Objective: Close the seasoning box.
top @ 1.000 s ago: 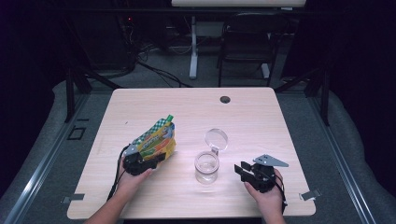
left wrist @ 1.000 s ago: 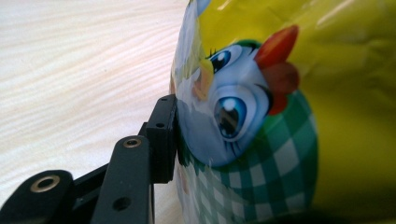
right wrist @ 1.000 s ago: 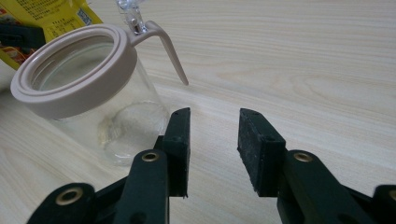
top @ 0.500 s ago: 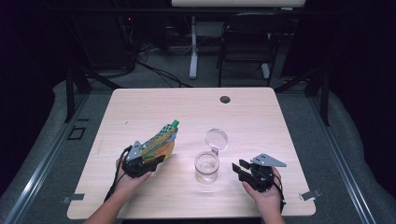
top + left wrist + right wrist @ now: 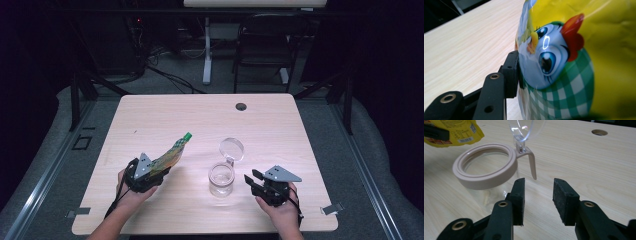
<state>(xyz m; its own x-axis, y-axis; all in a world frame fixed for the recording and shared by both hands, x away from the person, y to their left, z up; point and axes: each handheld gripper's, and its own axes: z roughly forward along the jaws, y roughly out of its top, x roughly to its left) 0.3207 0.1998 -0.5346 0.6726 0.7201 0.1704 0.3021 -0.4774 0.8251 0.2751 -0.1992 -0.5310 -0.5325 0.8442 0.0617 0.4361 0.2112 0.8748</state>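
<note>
Two claws are in your hands: your left claw (image 5: 150, 172) grips the pouch (image 5: 170, 156), tilted up off the table (image 5: 280, 125). Your right claw (image 5: 537, 195) stands open and empty, the jar (image 5: 486, 173) just ahead of it, lid (image 5: 232, 148) flipped back.

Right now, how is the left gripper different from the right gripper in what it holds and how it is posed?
The left gripper is shut on the snack pouch, held tilted above the table; the right gripper is open, with nothing between its pads. The left gripper points up toward the table's far side; the right gripper lies low and points at the glass jar, whose lid stands open. Both are black, each held in one hand.
</note>
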